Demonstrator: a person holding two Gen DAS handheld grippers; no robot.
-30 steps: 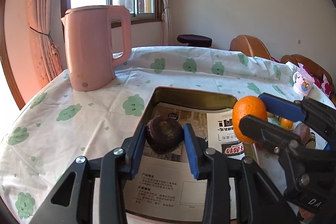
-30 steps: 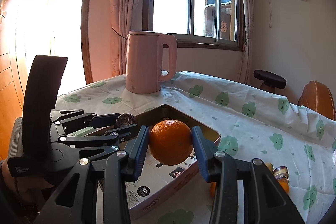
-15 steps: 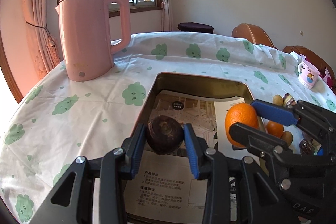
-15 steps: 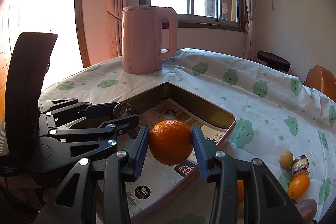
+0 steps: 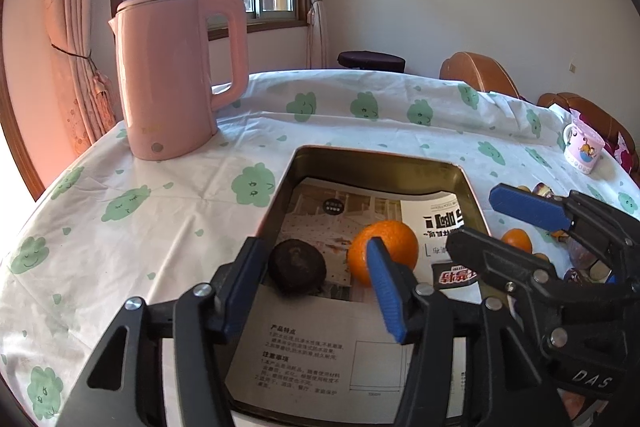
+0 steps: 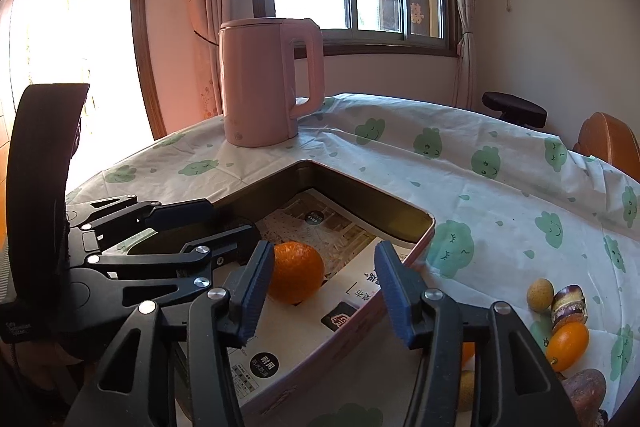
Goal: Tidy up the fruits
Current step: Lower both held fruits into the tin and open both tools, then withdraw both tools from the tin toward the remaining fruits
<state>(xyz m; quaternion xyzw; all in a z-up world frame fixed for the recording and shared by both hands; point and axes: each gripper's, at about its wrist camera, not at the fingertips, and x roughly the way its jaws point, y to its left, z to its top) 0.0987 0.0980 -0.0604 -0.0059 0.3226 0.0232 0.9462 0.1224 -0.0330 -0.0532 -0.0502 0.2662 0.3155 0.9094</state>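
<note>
Both my tongs gape apart over the tin tray (image 5: 468,183). My left gripper (image 5: 316,291) looks down on the dark fruit (image 5: 297,270) beside the orange (image 5: 394,241) on the paper lining; from my right gripper (image 6: 324,291) only the orange shows, the dark fruit hidden, and loose small fruits (image 6: 566,345) on the tablecloth (image 6: 500,187).

A round orange (image 5: 384,251) and a dark brown, wrinkled round fruit (image 5: 297,270) rest side by side on printed paper inside a shallow rectangular metal tin (image 5: 380,167); several small fruits (image 6: 566,319) lie on the tablecloth beside the tin
</note>
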